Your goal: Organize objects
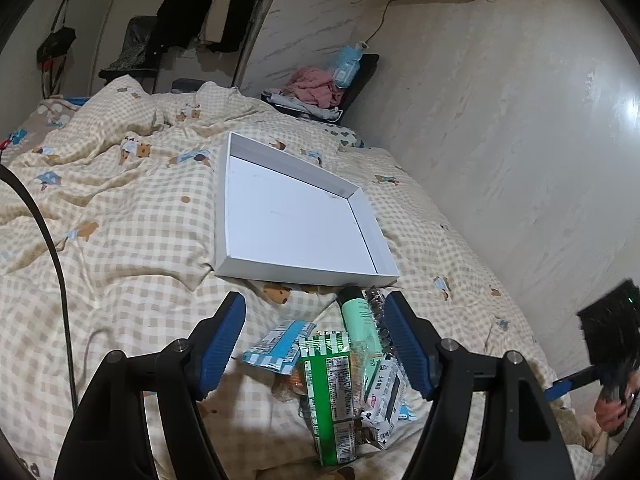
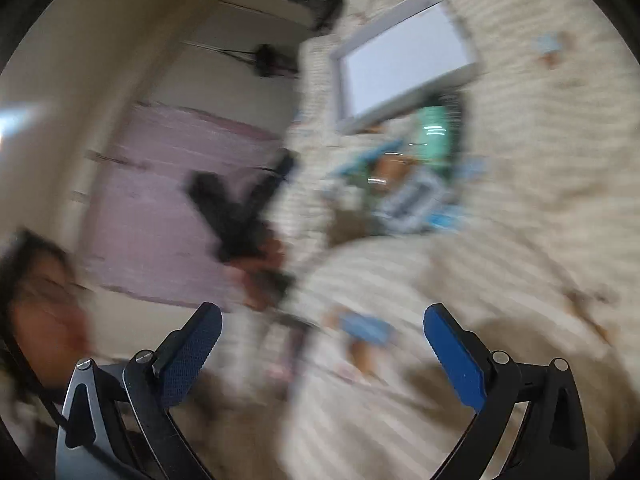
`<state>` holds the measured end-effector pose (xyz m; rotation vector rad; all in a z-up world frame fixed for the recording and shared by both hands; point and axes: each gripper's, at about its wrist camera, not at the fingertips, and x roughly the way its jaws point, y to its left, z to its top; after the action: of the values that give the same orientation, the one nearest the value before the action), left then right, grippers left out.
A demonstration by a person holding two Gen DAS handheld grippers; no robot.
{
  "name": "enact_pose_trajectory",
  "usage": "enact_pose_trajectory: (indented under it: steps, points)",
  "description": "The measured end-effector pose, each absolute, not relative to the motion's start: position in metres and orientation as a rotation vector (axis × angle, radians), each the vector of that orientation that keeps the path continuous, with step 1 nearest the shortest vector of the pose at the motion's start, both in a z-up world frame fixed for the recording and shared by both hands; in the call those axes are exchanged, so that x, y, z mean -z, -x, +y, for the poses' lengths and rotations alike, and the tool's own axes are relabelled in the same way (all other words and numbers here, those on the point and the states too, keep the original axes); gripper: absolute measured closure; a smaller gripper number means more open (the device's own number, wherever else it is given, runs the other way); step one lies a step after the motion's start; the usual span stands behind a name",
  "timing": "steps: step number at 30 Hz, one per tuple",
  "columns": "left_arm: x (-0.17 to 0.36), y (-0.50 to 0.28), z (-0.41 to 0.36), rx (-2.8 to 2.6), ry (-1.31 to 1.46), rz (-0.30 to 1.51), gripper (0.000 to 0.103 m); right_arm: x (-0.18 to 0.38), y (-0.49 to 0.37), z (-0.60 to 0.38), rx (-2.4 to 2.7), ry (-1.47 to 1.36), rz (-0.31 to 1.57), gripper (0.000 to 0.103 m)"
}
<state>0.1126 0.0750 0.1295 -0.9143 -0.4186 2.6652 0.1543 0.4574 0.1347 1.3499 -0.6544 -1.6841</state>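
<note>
A shallow white box (image 1: 296, 216) lies open on the checked bed cover. In front of it is a pile: a mint green bottle (image 1: 360, 320), a green snack pack (image 1: 332, 392), a blue and white packet (image 1: 280, 344) and a white wrapper (image 1: 388, 400). My left gripper (image 1: 316, 320) is open and empty, its blue pads either side of the pile, above it. The right wrist view is motion-blurred; it shows the white box (image 2: 404, 60) and the pile (image 2: 412, 176) far off. My right gripper (image 2: 322, 328) is open and empty over the bed's edge.
The bed runs along a marbled wall (image 1: 500, 140) on the right. A black chair with pink clothes (image 1: 316, 88) stands past the bed. A clothes rack (image 1: 208, 12) is at the back left. A black cable (image 1: 52, 256) hangs at left. The other gripper (image 1: 612, 344) shows at right.
</note>
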Motion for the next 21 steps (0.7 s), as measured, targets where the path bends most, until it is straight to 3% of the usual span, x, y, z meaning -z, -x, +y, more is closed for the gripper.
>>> enact_pose_trajectory:
  steps: [6, 10, 11, 21]
  points:
    - [-0.129, -0.116, 0.077, -2.765, 0.9, -0.379, 0.028, -0.143, -0.148, 0.434, 2.221, -1.093, -0.344, 0.001]
    - [-0.123, -0.117, 0.072, -2.81, 0.932, -0.452, 0.034, -0.127, -0.112, 0.382, 2.312, -1.142, -0.141, 0.005]
    - [-0.119, -0.114, 0.073, -2.784, 0.969, -0.465, 0.034, -0.125, -0.105, 0.373, 2.292, -1.154, -0.118, 0.012]
    - [-0.105, -0.112, 0.08, -2.805, 1.066, -0.428, 0.029, -0.113, -0.099, 0.331, 2.259, -1.095, -0.001, 0.012]
